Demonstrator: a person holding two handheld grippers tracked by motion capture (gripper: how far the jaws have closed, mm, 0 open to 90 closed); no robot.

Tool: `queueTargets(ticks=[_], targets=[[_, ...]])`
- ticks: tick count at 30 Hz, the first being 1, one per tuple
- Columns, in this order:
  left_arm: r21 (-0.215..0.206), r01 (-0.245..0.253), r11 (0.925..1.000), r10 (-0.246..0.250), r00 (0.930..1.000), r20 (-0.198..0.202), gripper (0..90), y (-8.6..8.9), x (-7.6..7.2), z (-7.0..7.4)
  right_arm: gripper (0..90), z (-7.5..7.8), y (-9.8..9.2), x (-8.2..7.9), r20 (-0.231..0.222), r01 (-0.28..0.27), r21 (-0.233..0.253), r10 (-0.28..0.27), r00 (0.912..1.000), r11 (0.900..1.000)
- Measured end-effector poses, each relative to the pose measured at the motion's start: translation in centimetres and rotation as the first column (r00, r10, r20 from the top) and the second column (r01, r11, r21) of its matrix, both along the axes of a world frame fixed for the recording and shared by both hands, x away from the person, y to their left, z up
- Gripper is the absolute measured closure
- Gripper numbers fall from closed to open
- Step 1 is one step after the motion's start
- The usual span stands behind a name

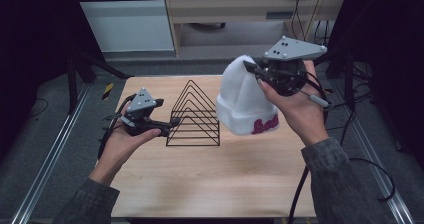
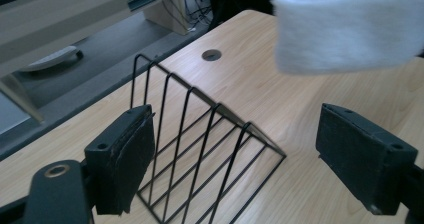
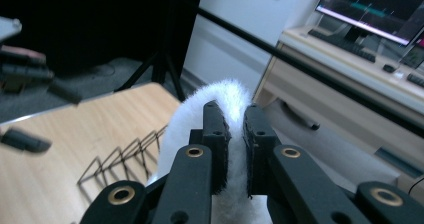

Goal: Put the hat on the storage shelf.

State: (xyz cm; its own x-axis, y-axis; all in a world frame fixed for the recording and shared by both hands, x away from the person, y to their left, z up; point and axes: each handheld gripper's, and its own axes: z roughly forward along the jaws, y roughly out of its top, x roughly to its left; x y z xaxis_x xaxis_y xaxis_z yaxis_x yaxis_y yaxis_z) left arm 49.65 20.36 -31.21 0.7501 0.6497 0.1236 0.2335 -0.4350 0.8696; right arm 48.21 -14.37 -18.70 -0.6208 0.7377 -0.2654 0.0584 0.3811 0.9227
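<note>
A white knit beanie (image 1: pixel 242 96) with pink lettering on its cuff hangs in the air over the table's right half. My right gripper (image 1: pixel 256 70) is shut on its crown, and the white fabric (image 3: pixel 225 96) bulges up between the closed jaws. A black wire rack (image 1: pixel 194 115) of triangular dividers stands on the table (image 1: pixel 210 179) just left of the beanie. My left gripper (image 1: pixel 167 125) sits at the rack's left end, open, with the rack (image 2: pixel 200 154) between and beyond its spread pads. The beanie's cuff (image 2: pixel 345 26) shows at the top right of the left gripper view.
A cable hole (image 2: pixel 211 55) is set in the table's far part. Beyond the table stand a pale wooden desk (image 1: pixel 260 6) and a monitor (image 3: pixel 375 9) with a keyboard. Metal rails (image 1: pixel 45 159) run along both sides, and cables (image 1: pixel 370 169) trail on the floor at right.
</note>
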Motion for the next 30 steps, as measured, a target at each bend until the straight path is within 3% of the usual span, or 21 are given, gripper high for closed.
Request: queueTargets(ticks=[2, 6, 17, 20, 21, 22, 23, 24, 26, 30], targets=[[0.03, 0.01, 0.9995, -0.011, 0.9999, 0.007, 15.4, -0.4, 0.1, 0.2, 83.4, 0.4, 0.3, 0.2, 0.01, -0.004, 0.022, 0.004, 0.9999, 1.0], [0.016, 0.028, 0.9995, -0.028, 0.9996, 0.004, 15.6, -1.0, 0.5, 0.6, 83.5, 1.1, 1.1, 0.8, 0.013, -0.03, 0.046, 0.029, 0.9995, 0.998], [0.014, 0.09, 0.9958, -0.09, 0.9959, -0.007, 16.6, -3.6, 2.4, 2.3, 83.4, 3.3, 5.3, 0.9, 0.039, -0.114, 0.024, 0.113, 0.9928, 0.993], [0.039, 0.113, 0.9928, -0.113, 0.9936, -0.007, 20.7, -4.3, 2.4, 2.3, 83.4, 3.3, 6.0, 0.9, 0.041, -0.128, 0.016, 0.128, 0.991, 0.992], [0.044, 0.124, 0.9913, -0.123, 0.9921, -0.025, 23.4, -4.4, 2.5, 2.2, 83.4, 3.3, 6.1, 0.9, 0.04, -0.13, 0.017, 0.13, 0.9907, 0.991], [0.043, 0.134, 0.99, -0.132, 0.9902, -0.045, 38.8, -4.4, 2.6, 2.1, 83.4, 3.2, 6.1, 1.1, 0.036, -0.132, 0.016, 0.131, 0.9907, 0.991], [0.041, 0.128, 0.9909, -0.126, 0.9908, -0.048, 46.7, -4.4, 2.7, 1.9, 83.4, 3.1, 6.1, 1.3, 0.033, -0.129, 0.017, 0.129, 0.9911, 0.991], [0.049, 0.128, 0.9906, -0.125, 0.9904, -0.06, 46.7, -4.4, 2.9, 1.8, 83.4, 3.1, 6.1, 1.3, 0.033, -0.129, 0.017, 0.129, 0.9911, 0.991], [0.051, 0.127, 0.9906, -0.123, 0.9901, -0.067, 67.1, -4.3, 3.2, 1.7, 83.4, 2.9, 6.0, 1.7, 0.024, -0.123, 0.017, 0.123, 0.9921, 0.992], [0.03, 0.102, 0.9943, -0.101, 0.9933, -0.058, 76.0, -3.8, 3.6, 1.9, 83.4, 2.6, 5.5, 2.5, 0.018, -0.103, 0.03, 0.103, 0.9945, 0.994]])
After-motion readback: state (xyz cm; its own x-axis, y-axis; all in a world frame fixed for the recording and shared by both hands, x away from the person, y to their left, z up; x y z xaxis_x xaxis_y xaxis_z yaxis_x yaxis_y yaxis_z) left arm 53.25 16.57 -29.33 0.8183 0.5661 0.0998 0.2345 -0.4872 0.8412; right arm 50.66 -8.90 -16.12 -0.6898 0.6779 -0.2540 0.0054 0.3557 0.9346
